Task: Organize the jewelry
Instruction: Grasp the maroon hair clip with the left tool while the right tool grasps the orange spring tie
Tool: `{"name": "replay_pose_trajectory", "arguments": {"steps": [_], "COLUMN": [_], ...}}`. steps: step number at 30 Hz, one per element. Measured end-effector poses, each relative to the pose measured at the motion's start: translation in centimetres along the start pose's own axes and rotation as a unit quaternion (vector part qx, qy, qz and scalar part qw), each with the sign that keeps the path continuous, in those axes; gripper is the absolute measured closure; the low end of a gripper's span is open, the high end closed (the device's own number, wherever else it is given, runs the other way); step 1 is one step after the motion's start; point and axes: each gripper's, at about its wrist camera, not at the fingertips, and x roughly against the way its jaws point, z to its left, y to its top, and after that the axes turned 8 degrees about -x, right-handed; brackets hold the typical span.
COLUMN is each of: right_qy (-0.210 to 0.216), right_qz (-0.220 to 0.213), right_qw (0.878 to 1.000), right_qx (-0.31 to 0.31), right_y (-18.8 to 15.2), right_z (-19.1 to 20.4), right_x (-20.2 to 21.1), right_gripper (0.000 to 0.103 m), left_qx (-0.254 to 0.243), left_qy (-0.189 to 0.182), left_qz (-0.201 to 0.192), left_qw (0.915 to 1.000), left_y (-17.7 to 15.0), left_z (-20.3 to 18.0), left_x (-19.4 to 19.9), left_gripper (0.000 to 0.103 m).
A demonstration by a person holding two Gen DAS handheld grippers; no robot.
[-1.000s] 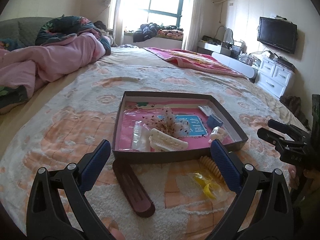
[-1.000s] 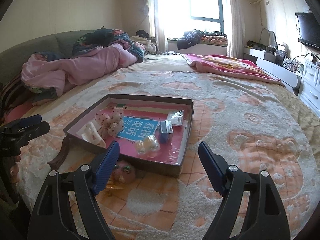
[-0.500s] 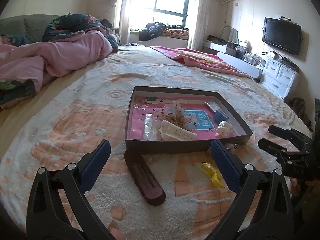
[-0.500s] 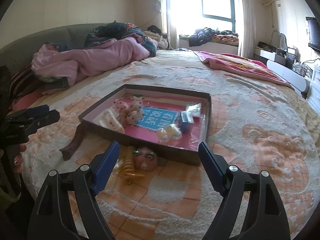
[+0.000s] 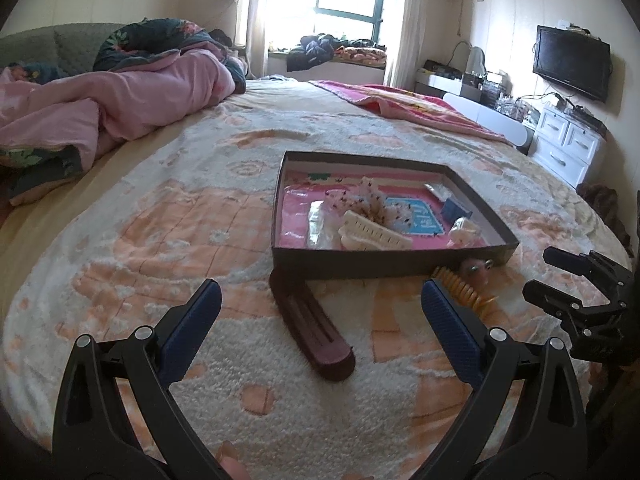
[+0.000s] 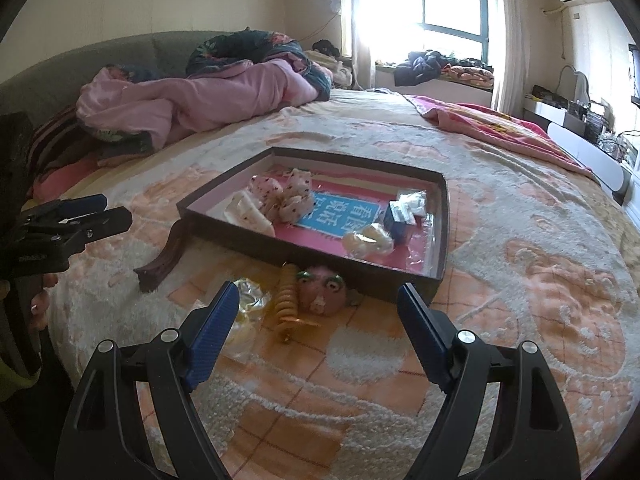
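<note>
A dark shallow tray [image 5: 384, 270] [image 6: 240, 236] with pink lining lies on the bed. It holds a cream claw clip [image 5: 372, 234] [image 6: 248, 212], a spotted bow [image 5: 372, 200] [image 6: 286, 196] and a small blue box [image 5: 456, 210] [image 6: 396, 220]. On the blanket in front of it lie a long maroon clip [image 5: 310, 324] [image 6: 164, 258], a yellow spiral tie [image 5: 460, 290] [image 6: 286, 300], a pink face-shaped piece [image 5: 476, 270] [image 6: 322, 290] and a clear bag [image 6: 246, 304]. My left gripper [image 5: 320, 288] [image 6: 116, 209] hovers open over the maroon clip. My right gripper [image 6: 318, 290] [image 5: 540, 274] is open above the pink piece, empty.
A rumpled pink duvet [image 5: 120, 104] is piled at the far left of the bed and a red blanket [image 5: 408, 108] lies at the far right. White drawers [image 5: 568, 148] and a wall TV [image 5: 572, 62] stand beyond the bed's right edge. A person's fingers [image 6: 38, 304] hold the left gripper.
Both grippers have drifted across the bed and slightly down. In the right wrist view the spiral tie and pink face piece have come into sight between the fingers. Both stayed open.
</note>
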Motion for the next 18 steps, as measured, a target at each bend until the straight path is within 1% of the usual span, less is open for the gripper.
{"name": "replay_pose_trajectory", "arguments": {"steps": [2,7,11,18], "right_qy": [0.003,0.004,0.010,0.013], "right_qz": [0.003,0.014,0.026,0.046], "right_qw": [1.000,1.000,1.000,0.999], "right_qx": [0.000,0.003,-0.004,-0.011], "right_y": [-0.1,-0.6,-0.9,-1.6], "right_z": [0.1,0.2,0.0,-0.3], "right_x": [-0.1,-0.8,-1.5,-3.0], "right_gripper": [0.026,0.033,0.035,0.046], "left_qx": [0.004,0.005,0.002,0.010], "left_qy": [0.000,0.000,-0.005,-0.013], "left_qz": [0.005,0.021,0.034,0.069], "left_qw": [1.0000,0.9998,0.9994,0.9975], "left_y": [-0.3,-1.1,-1.7,-3.0], "left_z": [0.3,0.4,0.2,0.1], "left_x": [-0.1,-0.8,-1.6,-3.9], "left_gripper": [0.012,0.012,0.012,0.012]}}
